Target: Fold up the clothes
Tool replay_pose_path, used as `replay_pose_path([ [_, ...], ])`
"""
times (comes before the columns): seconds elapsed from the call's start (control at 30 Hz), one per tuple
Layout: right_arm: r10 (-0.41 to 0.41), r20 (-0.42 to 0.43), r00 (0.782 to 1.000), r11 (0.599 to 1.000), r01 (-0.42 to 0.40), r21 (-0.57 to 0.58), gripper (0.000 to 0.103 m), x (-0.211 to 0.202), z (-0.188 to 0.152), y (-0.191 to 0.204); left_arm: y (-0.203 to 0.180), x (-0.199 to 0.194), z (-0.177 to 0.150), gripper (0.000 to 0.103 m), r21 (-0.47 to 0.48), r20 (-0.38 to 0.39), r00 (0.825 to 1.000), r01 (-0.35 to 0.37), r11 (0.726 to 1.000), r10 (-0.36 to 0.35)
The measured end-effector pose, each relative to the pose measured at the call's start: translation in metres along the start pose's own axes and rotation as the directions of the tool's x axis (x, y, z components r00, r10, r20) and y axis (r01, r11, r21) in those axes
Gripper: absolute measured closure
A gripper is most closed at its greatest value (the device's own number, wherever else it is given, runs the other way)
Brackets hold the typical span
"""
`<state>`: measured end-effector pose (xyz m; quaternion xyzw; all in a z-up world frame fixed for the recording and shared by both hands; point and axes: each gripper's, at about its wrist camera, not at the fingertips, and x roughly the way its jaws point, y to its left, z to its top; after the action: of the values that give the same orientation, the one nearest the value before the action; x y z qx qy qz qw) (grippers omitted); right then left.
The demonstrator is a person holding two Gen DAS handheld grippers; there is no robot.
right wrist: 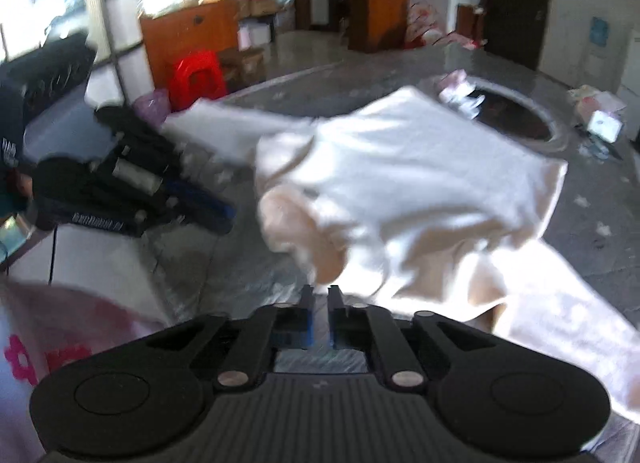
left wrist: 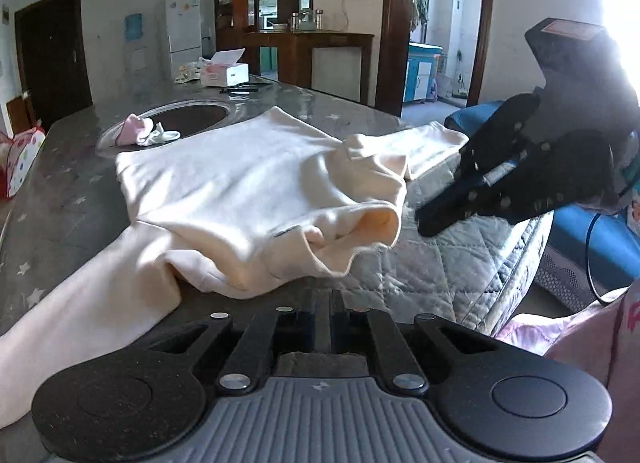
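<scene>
A cream long-sleeved top (left wrist: pixel 248 191) lies spread on the grey star-patterned table (left wrist: pixel 72 191), collar toward me, one sleeve running to the lower left. In the left wrist view my left gripper (left wrist: pixel 331 297) is shut and empty, just short of the collar. My right gripper (left wrist: pixel 430 221) hangs at the right, fingers together, near the collar's edge. In the blurred right wrist view the top (right wrist: pixel 420 167) fills the middle. My right gripper (right wrist: pixel 319 293) is shut with a hair's gap, empty, just before the collar. The left gripper (right wrist: pixel 216 215) shows at the left.
A round recess (left wrist: pixel 188 119) in the table holds pink and white small clothes (left wrist: pixel 144 133). A tissue box (left wrist: pixel 224 71) stands at the far end. A quilted pad (left wrist: pixel 460 259) covers the near right table edge. A red stool (right wrist: pixel 196 79) stands on the floor.
</scene>
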<state>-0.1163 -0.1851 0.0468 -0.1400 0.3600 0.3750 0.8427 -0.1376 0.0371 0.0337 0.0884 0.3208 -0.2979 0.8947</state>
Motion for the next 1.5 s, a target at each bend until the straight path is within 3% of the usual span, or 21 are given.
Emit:
replay_pose_path([
  [0.1, -0.019, 0.042, 0.999, 0.999, 0.018, 0.029, 0.081, -0.003, 0.007, -0.006, 0.003, -0.002, 0.014, 0.085, -0.007, 0.057, 0.998, -0.022, 1.000, 0.022],
  [0.17, -0.027, 0.038, 0.999, 0.999, 0.026, 0.035, 0.075, 0.006, 0.009, -0.008, 0.000, 0.006, 0.021, 0.067, 0.010, 0.078, 0.996, -0.038, 0.999, 0.037],
  [0.27, -0.027, 0.023, 0.999, 0.998, 0.026, 0.055, 0.073, 0.022, 0.008, -0.008, -0.003, 0.024, 0.023, 0.059, 0.039, 0.066, 0.996, -0.055, 0.998, 0.052],
  [0.33, -0.044, 0.014, 0.999, 0.998, 0.043, 0.052, 0.074, 0.031, 0.006, -0.006, -0.004, 0.037, 0.024, 0.061, 0.061, 0.051, 0.997, -0.066, 0.996, 0.063],
  [0.43, -0.083, 0.002, 0.997, 0.995, 0.083, 0.054, 0.099, 0.038, 0.003, -0.007, -0.004, 0.045, 0.020, 0.092, 0.074, 0.032, 0.997, -0.068, 0.995, 0.065],
  [0.5, -0.083, 0.005, 0.997, 0.995, 0.083, 0.058, 0.100, 0.036, 0.001, -0.008, 0.000, 0.044, 0.018, 0.097, 0.048, 0.023, 0.999, -0.046, 0.998, 0.045],
  [0.8, -0.021, -0.033, 0.999, 1.000, 0.021, 0.013, 0.099, 0.026, -0.017, 0.002, 0.004, 0.027, 0.004, 0.099, 0.028, -0.004, 1.000, 0.024, 0.999, -0.024],
  [0.87, -0.006, -0.026, 1.000, 1.000, 0.007, 0.018, 0.094, 0.021, -0.016, 0.001, 0.005, 0.024, 0.009, 0.095, 0.031, 0.009, 1.000, 0.028, 0.999, -0.028],
  [1.0, 0.008, 0.035, 0.999, 0.995, -0.011, 0.096, 0.092, -0.008, -0.013, -0.015, 0.007, 0.017, 0.019, 0.095, 0.039, 0.035, 0.999, 0.036, 0.999, -0.037],
  [1.1, -0.089, 0.077, 0.993, 0.984, 0.075, 0.164, 0.089, -0.028, -0.015, -0.035, 0.008, 0.014, 0.030, 0.095, 0.032, 0.068, 0.997, 0.043, 0.999, -0.045],
  [1.2, -0.267, 0.061, 0.962, 0.933, 0.242, 0.268, 0.079, -0.038, -0.028, -0.068, 0.006, 0.023, 0.044, 0.094, 0.009, 0.117, 0.992, 0.051, 0.999, -0.051],
  [1.3, -0.430, 0.000, 0.903, 0.838, 0.399, 0.373, 0.078, -0.041, -0.044, -0.105, -0.003, 0.047, 0.053, 0.093, -0.002, 0.119, 0.991, 0.061, 0.998, -0.061],
  [1.37, -0.504, -0.053, 0.862, 0.765, 0.474, 0.435, 0.067, -0.040, -0.054, -0.131, -0.010, 0.064, 0.054, 0.092, -0.010, 0.103, 0.992, 0.076, 0.997, -0.074],
  [1.43, -0.562, -0.098, 0.821, 0.707, 0.539, 0.459, 0.067, -0.037, -0.064, -0.151, -0.017, 0.078, 0.053, 0.092, -0.017, 0.083, 0.992, 0.094, 0.995, -0.092],
  [1.5, -0.585, -0.136, 0.799, 0.657, 0.566, 0.498, 0.065, -0.035, -0.077, -0.171, -0.024, 0.087, 0.050, 0.090, -0.014, 0.062, 0.992, 0.111, 0.994, -0.110],
])
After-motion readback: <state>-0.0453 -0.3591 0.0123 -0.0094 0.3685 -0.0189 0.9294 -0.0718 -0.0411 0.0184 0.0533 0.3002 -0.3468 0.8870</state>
